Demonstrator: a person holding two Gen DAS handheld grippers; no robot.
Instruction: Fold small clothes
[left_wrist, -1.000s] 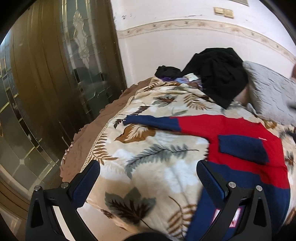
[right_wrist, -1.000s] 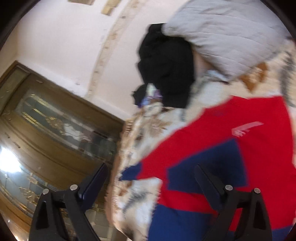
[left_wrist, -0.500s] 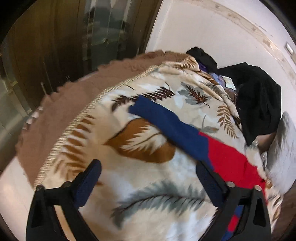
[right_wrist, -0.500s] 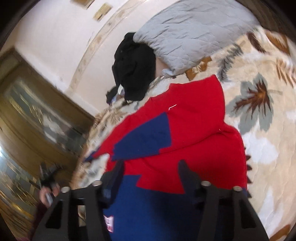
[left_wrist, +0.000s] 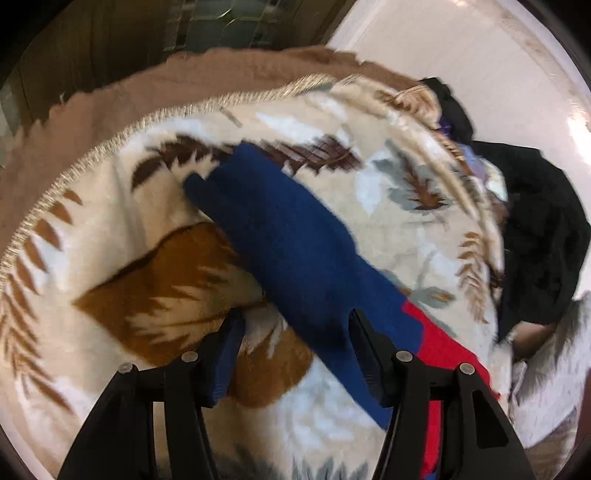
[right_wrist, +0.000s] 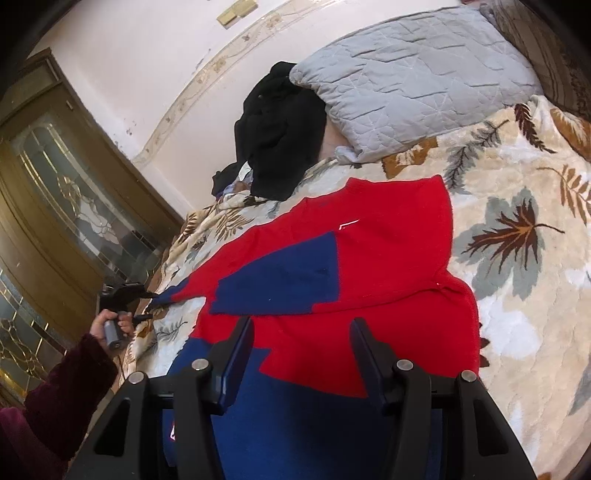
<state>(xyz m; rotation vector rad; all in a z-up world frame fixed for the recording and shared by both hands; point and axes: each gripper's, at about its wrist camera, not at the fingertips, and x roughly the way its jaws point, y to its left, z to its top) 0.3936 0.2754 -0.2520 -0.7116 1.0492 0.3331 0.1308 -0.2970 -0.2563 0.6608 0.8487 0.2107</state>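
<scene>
A small red and navy sweater (right_wrist: 369, 266) lies flat on a leaf-patterned blanket (right_wrist: 517, 229). Its navy left sleeve (left_wrist: 288, 236) stretches out across the blanket in the left wrist view. My left gripper (left_wrist: 295, 332) is open, low over the sleeve, with the sleeve passing between its fingers. It also shows in the right wrist view (right_wrist: 147, 304) at the sleeve's end. My right gripper (right_wrist: 301, 341) is open, just above the sweater's body near the navy lower part.
A black garment pile (right_wrist: 280, 129) and a grey quilted pillow (right_wrist: 413, 74) lie at the head of the bed. A brown blanket border (left_wrist: 110, 110) marks the bed's left edge. A wooden glass-panelled wardrobe (right_wrist: 55, 184) stands beside the bed.
My left gripper has moved down and closer over the navy sleeve and narrowed its opening. My right gripper has settled over the sweater's body with narrower jaws.
</scene>
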